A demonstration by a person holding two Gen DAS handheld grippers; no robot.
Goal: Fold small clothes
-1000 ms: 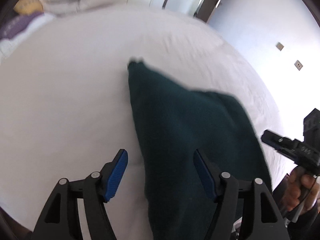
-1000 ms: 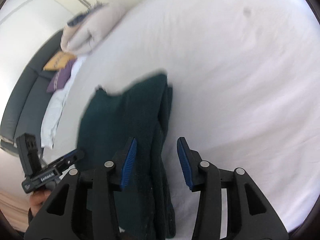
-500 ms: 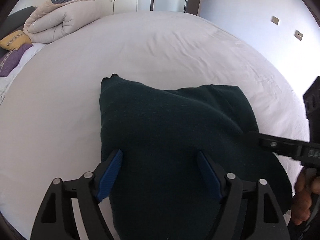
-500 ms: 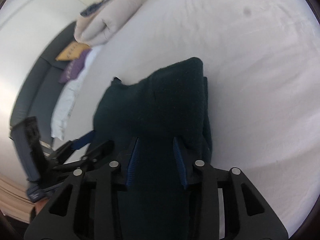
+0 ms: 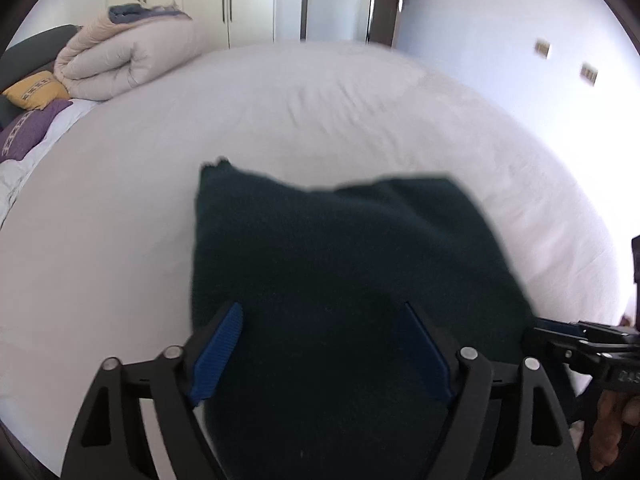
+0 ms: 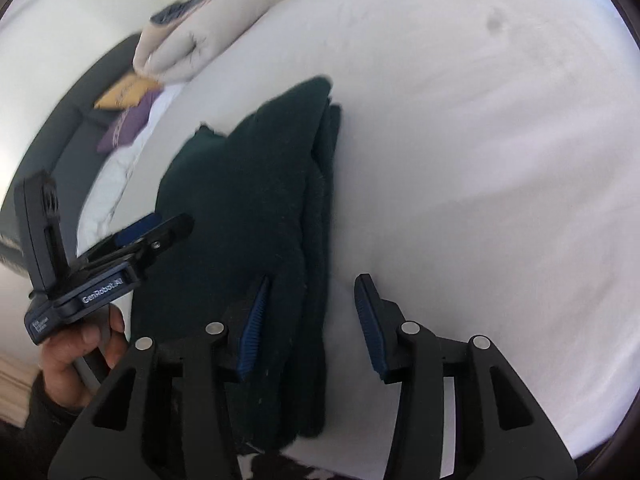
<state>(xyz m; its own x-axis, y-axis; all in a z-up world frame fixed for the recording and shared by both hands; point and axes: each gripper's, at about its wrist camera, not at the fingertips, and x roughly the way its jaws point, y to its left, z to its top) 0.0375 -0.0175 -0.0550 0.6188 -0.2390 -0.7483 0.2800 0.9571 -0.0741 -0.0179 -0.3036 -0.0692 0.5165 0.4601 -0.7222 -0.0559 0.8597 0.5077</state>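
Left wrist view: the left gripper (image 5: 322,350) hangs over the near part of a dark green garment (image 5: 340,264), its two blue-padded fingers (image 5: 218,350) spread wide with the cloth showing between them — released, gripping nothing. The garment lies folded on the white bed sheet (image 5: 120,220), one small corner poking up at its far left edge. The picture is a little blurred. At the right edge the right gripper (image 5: 560,330) comes in from the side, just beside the garment's right border, with part of a hand (image 5: 612,420) below it. Far left on the bed sit a rolled beige duvet (image 5: 128,60), a yellow cushion (image 5: 36,90) and a purple cushion (image 5: 28,132); wardrobe doors (image 5: 208,4) stand behind.

Right wrist view: the right gripper (image 6: 310,328) has its jaws apart — also released. Its left pad (image 6: 252,328) sits over the garment's (image 6: 240,200) right side, the right pad over bare sheet (image 6: 500,160). The stacked layers of the fold show along the garment's right edge. At the left the left gripper (image 6: 160,228) is held in the person's left hand (image 6: 80,356), its tips at the garment's left edge. The duvet (image 6: 184,48) and both cushions lie beyond, by a dark headboard (image 6: 52,148)
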